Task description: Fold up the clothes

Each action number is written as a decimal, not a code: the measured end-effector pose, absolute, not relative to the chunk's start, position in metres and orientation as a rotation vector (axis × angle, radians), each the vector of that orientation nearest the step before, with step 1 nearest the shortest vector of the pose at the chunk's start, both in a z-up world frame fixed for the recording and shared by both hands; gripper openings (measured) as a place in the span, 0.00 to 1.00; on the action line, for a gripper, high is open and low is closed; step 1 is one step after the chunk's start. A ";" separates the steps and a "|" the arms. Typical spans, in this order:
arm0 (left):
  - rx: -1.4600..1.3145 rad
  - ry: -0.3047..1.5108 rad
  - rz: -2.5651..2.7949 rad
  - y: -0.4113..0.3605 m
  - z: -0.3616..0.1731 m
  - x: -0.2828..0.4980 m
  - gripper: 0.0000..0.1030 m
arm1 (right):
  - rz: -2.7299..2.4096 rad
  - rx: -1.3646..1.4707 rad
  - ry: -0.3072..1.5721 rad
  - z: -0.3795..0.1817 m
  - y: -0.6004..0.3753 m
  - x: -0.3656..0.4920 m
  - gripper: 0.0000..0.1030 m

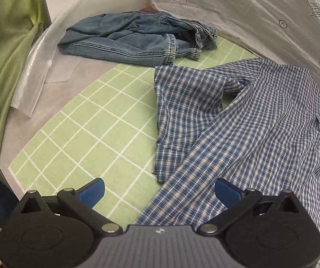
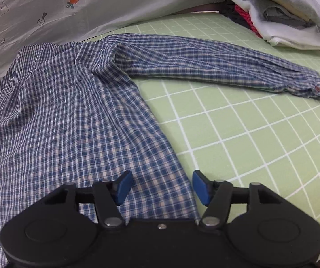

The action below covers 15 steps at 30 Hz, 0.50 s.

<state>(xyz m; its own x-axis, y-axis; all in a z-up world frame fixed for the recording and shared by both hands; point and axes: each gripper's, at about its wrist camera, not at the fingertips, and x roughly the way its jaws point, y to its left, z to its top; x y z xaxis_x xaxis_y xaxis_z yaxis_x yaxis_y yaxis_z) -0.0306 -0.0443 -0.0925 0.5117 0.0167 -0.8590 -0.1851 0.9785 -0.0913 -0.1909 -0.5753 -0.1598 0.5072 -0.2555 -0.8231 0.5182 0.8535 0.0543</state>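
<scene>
The left gripper [image 1: 160, 192] hangs with its blue pads spread wide and nothing between them, poised over the lower hem edge of the blue-and-white checked cotton shirt [image 1: 249, 134]. The right gripper [image 2: 161, 186] is likewise released, its pads parted and straddling the shirt's opposite side seam near the hem, gripping nothing.

The shirt looks thin, light and limp; it should drape and slide readily on the smooth green grid-lined mat [image 2: 249, 134], so a pinch on a doubled edge such as hem, seam or cuff likely holds better than on single cloth. It lies spread on the mat, body rumpled. One long sleeve [image 2: 215, 62] stretches straight outward, ending in a buttoned cuff; the other sleeve [image 1: 182, 102] is bent back on itself beside the body.

Beyond lie crumpled blue denim jeans [image 1: 135, 38], a white printed sheet [image 1: 249, 11] and a stack of folded garments [image 2: 282, 17].
</scene>
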 end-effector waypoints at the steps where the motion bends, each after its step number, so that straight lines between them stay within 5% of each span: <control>1: -0.177 1.028 0.123 -0.045 -0.092 -0.031 1.00 | -0.463 0.272 0.938 -0.160 -0.573 -0.189 0.18; 2: -0.176 1.031 0.125 -0.045 -0.093 -0.032 1.00 | -0.437 0.255 0.944 -0.159 -0.573 -0.189 0.06; 6: -0.175 1.039 0.133 -0.044 -0.092 -0.035 1.00 | -0.389 0.162 0.958 -0.156 -0.571 -0.191 0.01; 12: -0.175 1.036 0.152 -0.039 -0.091 -0.038 1.00 | -0.591 0.283 0.946 -0.155 -0.608 -0.202 0.02; 15: -0.190 1.047 0.155 -0.033 -0.094 -0.035 0.98 | -0.650 0.269 0.961 -0.153 -0.610 -0.205 0.13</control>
